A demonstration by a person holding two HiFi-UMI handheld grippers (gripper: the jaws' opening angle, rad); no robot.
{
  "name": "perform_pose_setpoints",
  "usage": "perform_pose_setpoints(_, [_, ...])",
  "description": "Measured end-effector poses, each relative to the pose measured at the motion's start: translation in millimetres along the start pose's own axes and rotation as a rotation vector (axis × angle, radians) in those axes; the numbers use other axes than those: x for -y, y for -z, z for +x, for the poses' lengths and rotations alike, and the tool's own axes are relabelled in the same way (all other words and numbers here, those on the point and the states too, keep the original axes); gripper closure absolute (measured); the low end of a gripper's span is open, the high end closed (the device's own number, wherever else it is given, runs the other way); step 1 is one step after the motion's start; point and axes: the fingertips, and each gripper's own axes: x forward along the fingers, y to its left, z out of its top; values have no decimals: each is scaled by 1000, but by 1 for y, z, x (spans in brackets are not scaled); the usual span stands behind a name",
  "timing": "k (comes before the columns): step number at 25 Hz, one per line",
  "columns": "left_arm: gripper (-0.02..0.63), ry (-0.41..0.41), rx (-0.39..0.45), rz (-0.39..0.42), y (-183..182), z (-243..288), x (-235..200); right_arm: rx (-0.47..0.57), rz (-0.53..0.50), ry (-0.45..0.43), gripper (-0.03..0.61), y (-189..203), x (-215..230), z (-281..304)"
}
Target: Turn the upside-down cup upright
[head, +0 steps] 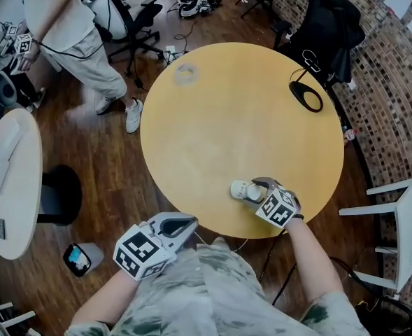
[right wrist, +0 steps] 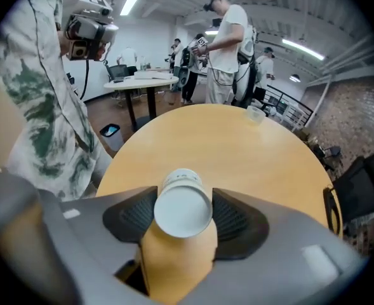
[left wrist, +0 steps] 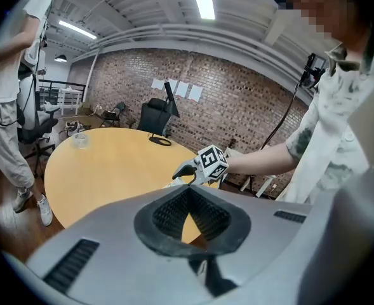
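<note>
Right gripper [right wrist: 183, 199]: my jaws clamped on cup [right wrist: 181, 215]. Cup sideways, flat base toward me, at near edge of desk [head: 219, 103]. Likely mid-turn: squeeze light, roll wrist till mouth faces up, set flat. Left gripper [left wrist: 188, 192]: jaws together, empty. Faint print on cup band unreadable.

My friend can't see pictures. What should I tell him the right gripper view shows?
The right gripper clamps a white paper cup from both sides, its flat bottom facing the camera. Beyond lies a round yellow table, with people standing farther back.
</note>
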Motion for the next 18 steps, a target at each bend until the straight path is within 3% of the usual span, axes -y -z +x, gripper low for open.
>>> perform_pose_setpoints(8, [607,9,-34,13,-1,32,27,-35,12,16,311,67,-4,-1])
perform_pose_setpoints(18, [607,-17,-57,18,3,43,46,-51,-32,6,313,83,-8,9])
